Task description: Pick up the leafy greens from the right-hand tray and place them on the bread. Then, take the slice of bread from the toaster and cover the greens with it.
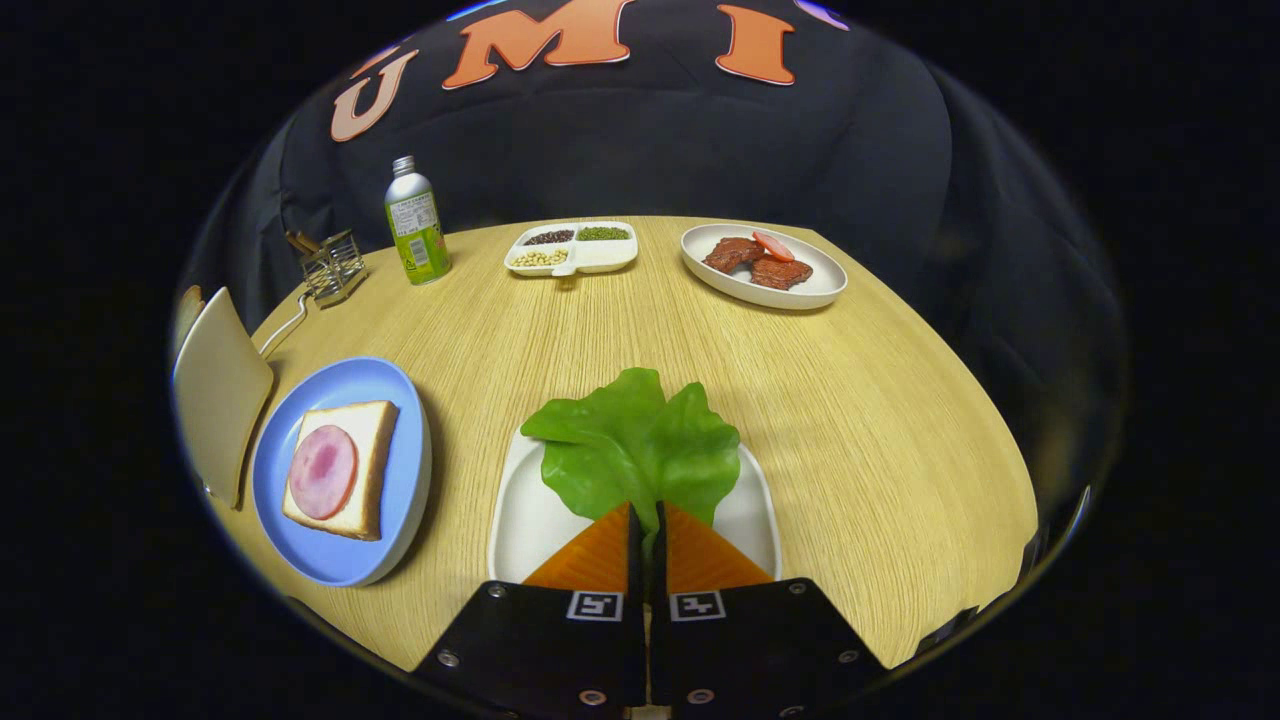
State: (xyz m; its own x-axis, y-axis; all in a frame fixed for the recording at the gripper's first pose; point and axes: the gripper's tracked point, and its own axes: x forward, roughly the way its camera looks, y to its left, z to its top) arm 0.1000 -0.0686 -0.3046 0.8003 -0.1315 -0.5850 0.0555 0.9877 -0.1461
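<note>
Green leafy greens (pixel 640 445) sit pinched by their stem between the gripper (pixel 647 520) fingers over the white tray (pixel 520 520), right of the ham-topped bread (pixel 340 468) on its blue plate (pixel 400 400).

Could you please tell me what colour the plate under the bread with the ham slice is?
The plate is light blue, seen in the gripper view, left of the gripper shut on the leafy greens.
</note>
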